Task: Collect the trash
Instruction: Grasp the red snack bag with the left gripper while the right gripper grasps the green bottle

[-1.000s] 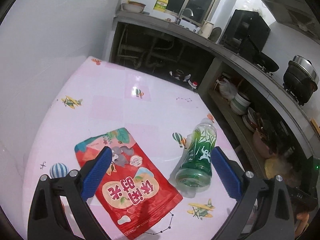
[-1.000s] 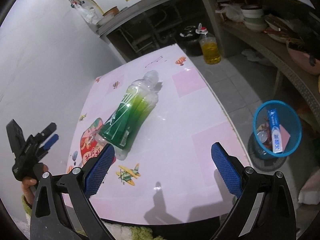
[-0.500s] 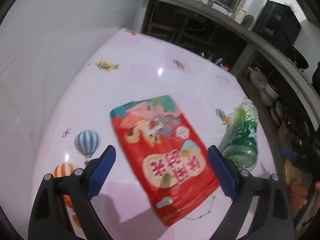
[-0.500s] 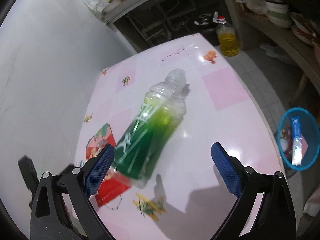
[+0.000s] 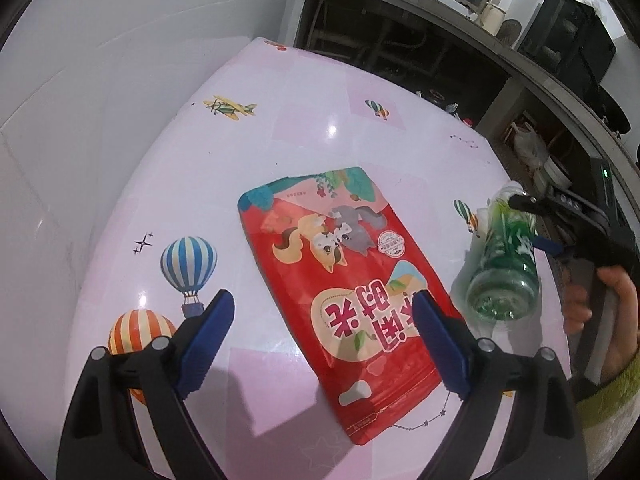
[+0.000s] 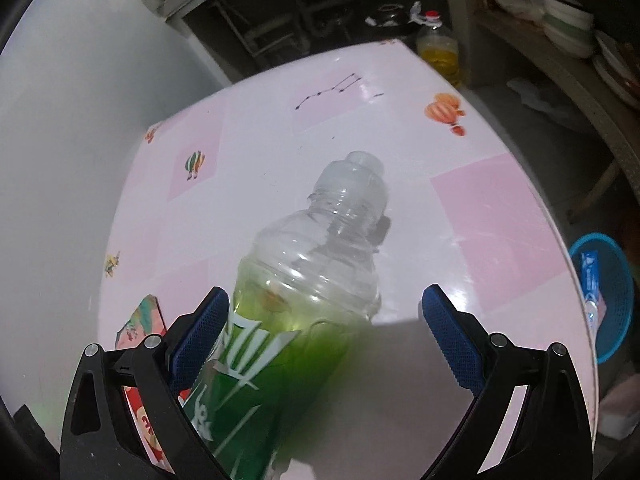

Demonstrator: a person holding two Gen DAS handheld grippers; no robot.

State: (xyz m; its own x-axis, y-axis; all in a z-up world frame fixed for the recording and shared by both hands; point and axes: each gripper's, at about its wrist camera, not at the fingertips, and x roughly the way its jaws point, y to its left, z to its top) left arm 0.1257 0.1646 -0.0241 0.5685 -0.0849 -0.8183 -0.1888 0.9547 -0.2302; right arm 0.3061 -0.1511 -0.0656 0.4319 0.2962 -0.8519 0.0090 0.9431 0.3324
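Note:
A red snack bag (image 5: 340, 264) lies flat on the pink table (image 5: 320, 92). My left gripper (image 5: 322, 300) hovers just above it, open, with the bag's near half between its blue fingers. To the bag's right lies a clear plastic bottle with a green label (image 5: 500, 264), neck pointing away. In the right wrist view the bottle (image 6: 312, 280) fills the space between the jaws of my right gripper (image 6: 325, 294), which is open; its left pad is beside the bottle's wall and the right pad stands apart. The bag's corner (image 6: 140, 320) shows at lower left.
A blue mesh bin (image 6: 616, 304) holding some trash stands on the floor past the table's right edge (image 6: 576, 280). An oil bottle (image 6: 440, 52) sits on the floor beyond the far edge. A white wall runs along the table's left side. A hand (image 5: 616, 320) holds the right gripper.
My left gripper sank and swung over the red bag, which now lies between its fingers. My right gripper moved left and down until the bottle sits between its jaws.

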